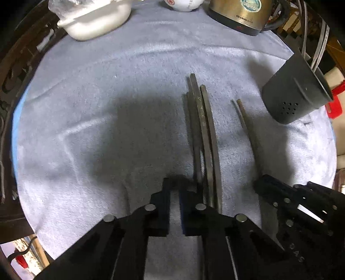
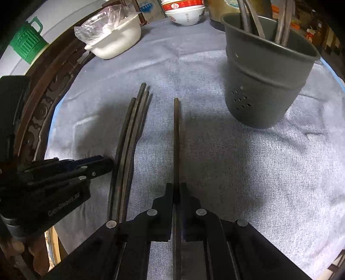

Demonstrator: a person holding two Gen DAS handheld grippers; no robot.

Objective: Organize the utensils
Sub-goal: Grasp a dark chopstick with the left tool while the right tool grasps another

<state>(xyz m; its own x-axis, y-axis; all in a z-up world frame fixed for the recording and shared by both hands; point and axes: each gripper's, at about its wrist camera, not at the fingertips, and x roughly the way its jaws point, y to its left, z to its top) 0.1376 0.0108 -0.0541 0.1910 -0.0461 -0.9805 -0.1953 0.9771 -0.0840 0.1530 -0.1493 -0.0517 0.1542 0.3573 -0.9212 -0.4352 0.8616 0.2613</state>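
Several dark chopsticks (image 1: 203,129) lie side by side on the grey-blue towel (image 1: 107,90); they also show in the right wrist view (image 2: 129,137). My left gripper (image 1: 175,185) hovers just left of them, jaws nearly together with nothing between; it shows at the left of the right wrist view (image 2: 103,164). My right gripper (image 2: 176,189) is shut on a single chopstick (image 2: 176,133) that points forward; both show in the left wrist view, gripper (image 1: 262,185) and chopstick (image 1: 248,127). A dark perforated utensil holder (image 2: 265,81) with several utensils stands at the far right, also in the left wrist view (image 1: 295,92).
A white container with a plastic bag (image 2: 114,41), a red-and-white bowl (image 2: 185,13) and a metal kettle (image 1: 239,15) stand at the back. The carved dark wooden table rim (image 2: 45,90) runs along the left. A green-capped white bottle (image 2: 28,43) lies beyond it.
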